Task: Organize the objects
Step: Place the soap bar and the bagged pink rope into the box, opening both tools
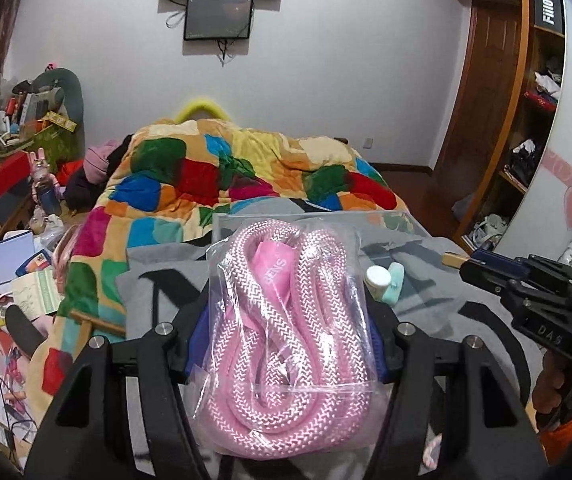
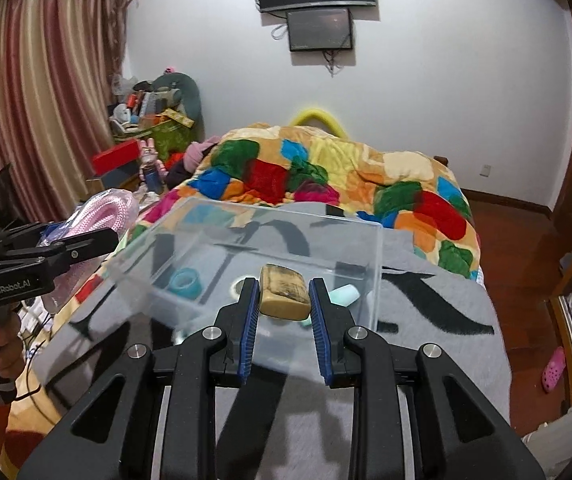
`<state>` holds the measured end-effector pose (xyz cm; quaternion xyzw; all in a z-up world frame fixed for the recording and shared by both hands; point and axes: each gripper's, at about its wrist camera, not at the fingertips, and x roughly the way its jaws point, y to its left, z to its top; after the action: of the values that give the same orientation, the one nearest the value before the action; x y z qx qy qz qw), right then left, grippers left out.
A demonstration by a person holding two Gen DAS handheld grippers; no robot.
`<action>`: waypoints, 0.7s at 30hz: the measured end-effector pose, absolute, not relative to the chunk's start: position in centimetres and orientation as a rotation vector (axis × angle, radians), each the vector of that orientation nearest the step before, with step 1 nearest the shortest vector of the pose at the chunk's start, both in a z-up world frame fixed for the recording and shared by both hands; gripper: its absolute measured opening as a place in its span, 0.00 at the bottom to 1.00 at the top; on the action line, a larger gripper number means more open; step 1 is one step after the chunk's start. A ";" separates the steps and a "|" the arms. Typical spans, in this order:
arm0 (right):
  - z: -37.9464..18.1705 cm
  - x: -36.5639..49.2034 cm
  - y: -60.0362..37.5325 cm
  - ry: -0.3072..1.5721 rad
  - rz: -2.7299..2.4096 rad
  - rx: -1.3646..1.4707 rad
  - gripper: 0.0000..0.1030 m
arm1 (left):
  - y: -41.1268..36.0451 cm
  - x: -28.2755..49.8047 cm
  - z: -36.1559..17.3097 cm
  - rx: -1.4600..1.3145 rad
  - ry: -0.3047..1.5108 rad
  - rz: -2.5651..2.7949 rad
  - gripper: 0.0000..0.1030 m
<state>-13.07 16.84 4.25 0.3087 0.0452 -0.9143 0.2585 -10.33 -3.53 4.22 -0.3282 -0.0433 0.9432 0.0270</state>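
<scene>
My left gripper point(image 1: 286, 320) is shut on a clear bag of coiled pink rope point(image 1: 290, 320) and holds it above the grey blanket point(image 1: 158, 288). It also shows in the right wrist view point(image 2: 102, 210) at the left. My right gripper point(image 2: 284, 292) is shut on a tan wooden block point(image 2: 284, 294) and holds it over the near edge of a clear plastic box point(image 2: 366, 248). A teal tape ring point(image 2: 184, 283) lies in the box. A white-capped bottle point(image 1: 377, 280) and a mint case point(image 1: 394, 288) lie behind the rope bag.
A bright patchwork quilt point(image 2: 326, 172) covers the far half of the bed. Cluttered boxes and papers point(image 1: 10, 280) line the floor at left. A wooden wardrobe point(image 1: 526, 120) stands at right. Screens point(image 2: 318, 28) hang on the far wall.
</scene>
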 end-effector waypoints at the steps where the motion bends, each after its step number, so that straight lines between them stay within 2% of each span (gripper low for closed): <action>1: 4.1 -13.6 16.8 0.121 -2.485 0.849 0.22 | -3.4 -11.1 4.0 -1.032 -0.124 2.906 0.59; 8: 1.7 -17.3 16.0 0.119 -2.482 0.975 0.22 | -2.4 -15.3 2.3 -1.149 -0.076 2.880 0.59; 17: 0.6 -17.7 14.8 0.183 -2.484 1.016 0.23 | -2.3 -18.7 0.6 -1.259 -0.009 2.857 0.60; 19: 0.9 -17.4 14.6 0.193 -2.479 1.008 0.26 | -2.2 -17.9 1.0 -1.216 -0.001 2.873 0.60; 21: 1.3 -16.9 14.7 0.200 -2.475 0.989 0.35 | -2.0 -17.4 1.6 -1.197 0.004 2.869 0.62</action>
<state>-16.87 14.66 1.27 0.3598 0.0729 -0.9008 0.2321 -17.39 -2.02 1.55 -0.3849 0.0014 0.9228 0.0164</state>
